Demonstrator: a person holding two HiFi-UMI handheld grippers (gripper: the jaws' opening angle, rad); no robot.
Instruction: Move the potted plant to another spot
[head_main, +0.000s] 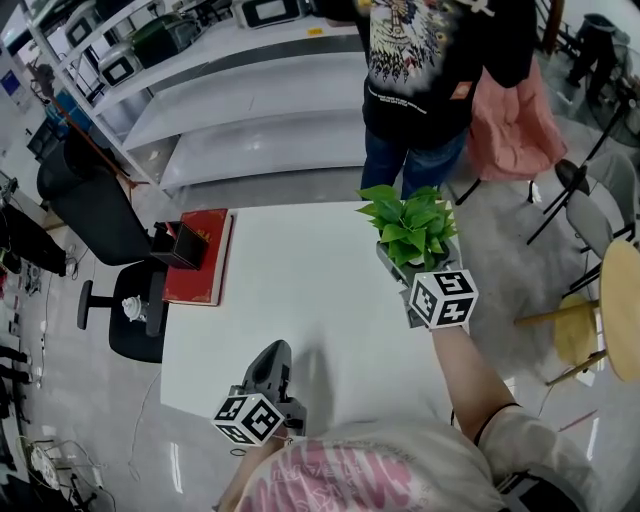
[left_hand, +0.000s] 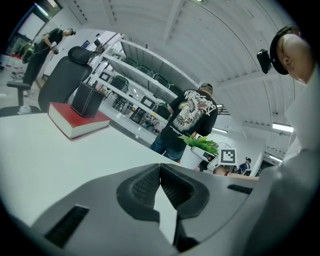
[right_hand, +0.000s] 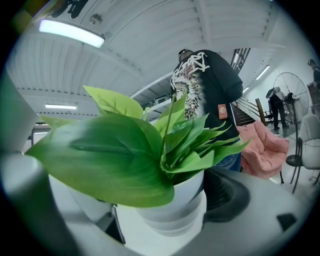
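Note:
The potted plant (head_main: 410, 228), green leaves in a white pot (right_hand: 170, 210), is at the far right corner of the white table (head_main: 300, 300). My right gripper (head_main: 408, 275) is shut on the pot, with a dark pad (right_hand: 227, 195) against its right side; the leaves hide the left jaw. Whether the pot rests on the table or hangs just above it cannot be told. My left gripper (head_main: 274, 352) lies low at the table's near edge, shut (left_hand: 160, 175) and holding nothing. In the left gripper view the plant (left_hand: 202, 144) shows far off to the right.
A red book (head_main: 200, 258) with a black box (head_main: 185, 243) on it lies at the table's left edge. A person in a black T-shirt (head_main: 420, 80) stands just beyond the far edge. A black office chair (head_main: 110, 230) is at the left, and a wooden stool (head_main: 600, 310) at the right.

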